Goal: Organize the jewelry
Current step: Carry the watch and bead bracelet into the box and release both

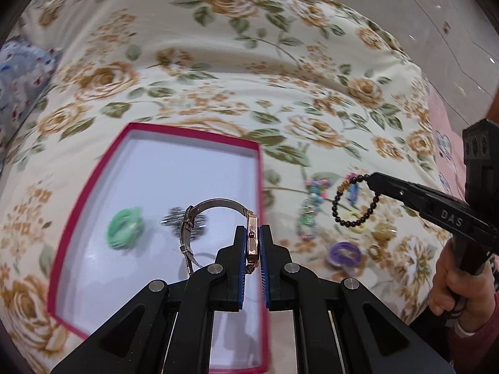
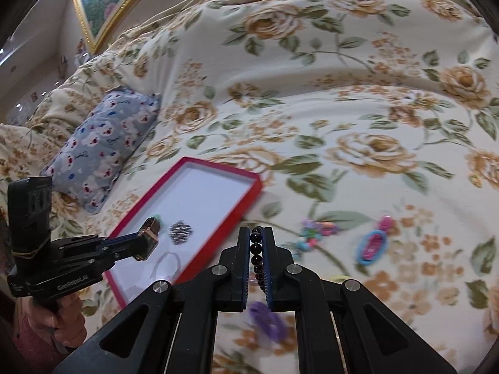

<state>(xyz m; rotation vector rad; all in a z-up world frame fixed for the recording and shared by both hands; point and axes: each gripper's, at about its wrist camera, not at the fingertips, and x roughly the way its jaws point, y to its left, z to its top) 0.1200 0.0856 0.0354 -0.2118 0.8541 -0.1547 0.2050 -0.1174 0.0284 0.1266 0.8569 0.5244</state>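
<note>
My left gripper (image 1: 252, 232) is shut on a rose-gold wristwatch (image 1: 218, 205) and holds it over the right part of the red-rimmed white tray (image 1: 93, 184). A green coil hair tie (image 1: 124, 227) and a dark sparkly piece (image 1: 184, 222) lie in the tray. My right gripper (image 2: 256, 233) is shut on a black bead bracelet (image 2: 256, 249), lifted above the bedspread right of the tray (image 2: 249, 196); the bracelet hangs from its tips in the left wrist view (image 1: 355, 202). The left gripper with the watch (image 2: 149, 237) shows in the right wrist view.
On the floral bedspread (image 1: 218, 78) right of the tray lie a colourful bead bracelet (image 2: 315, 230), a blue and pink hair clip (image 2: 372, 246), a purple coil tie (image 2: 268, 318) and yellow pieces (image 1: 383, 230). A blue patterned pillow (image 2: 103, 146) lies at the left.
</note>
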